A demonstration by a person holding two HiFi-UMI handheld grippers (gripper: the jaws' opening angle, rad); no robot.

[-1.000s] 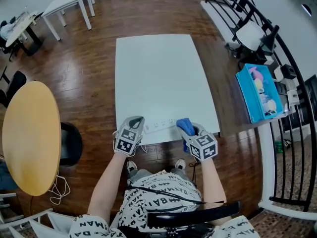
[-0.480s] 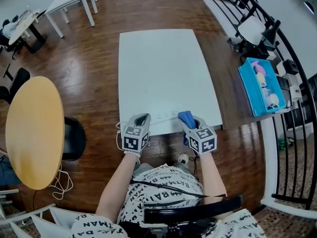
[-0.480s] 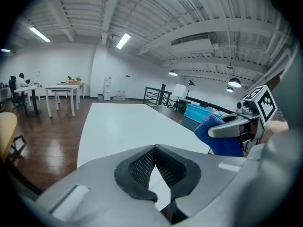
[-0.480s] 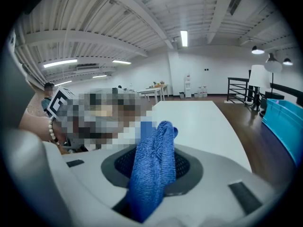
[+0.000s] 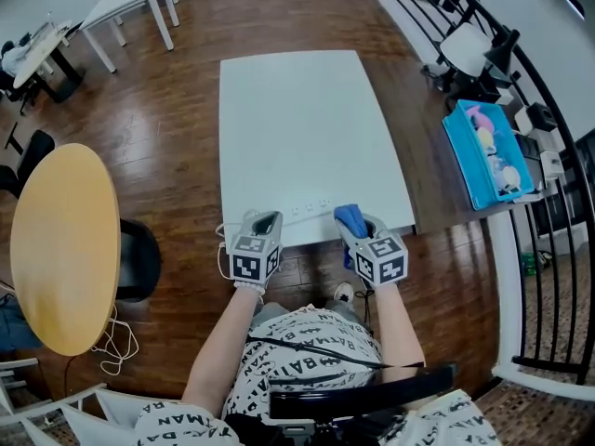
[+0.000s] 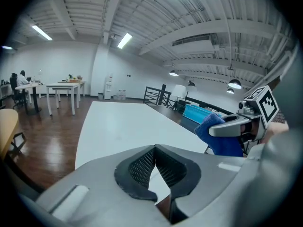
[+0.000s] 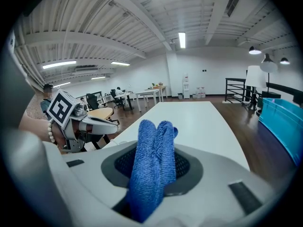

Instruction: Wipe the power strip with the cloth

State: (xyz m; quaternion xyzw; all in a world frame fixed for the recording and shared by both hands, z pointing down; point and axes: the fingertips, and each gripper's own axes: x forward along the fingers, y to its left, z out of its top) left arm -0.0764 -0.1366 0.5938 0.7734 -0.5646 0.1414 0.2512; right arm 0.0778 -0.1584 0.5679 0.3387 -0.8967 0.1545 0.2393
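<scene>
At the table's (image 5: pixel 297 119) 6 o'clock edge, the power strip (image 5: pixel 305 214) lies 9-to-3, open tabletop toward 12. Left gripper (image 5: pixel 264 221) clenched empty; right gripper (image 5: pixel 361 226) grasps the cloth (image 5: pixel 348 216).

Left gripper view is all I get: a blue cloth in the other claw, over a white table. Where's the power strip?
Observer: In the head view the white power strip lies along the near edge of the table, between the left gripper and the right gripper.
Operator: Is the cloth on it?
Observer: The blue cloth is at the strip's right end; the head view can't show whether they touch.
</scene>
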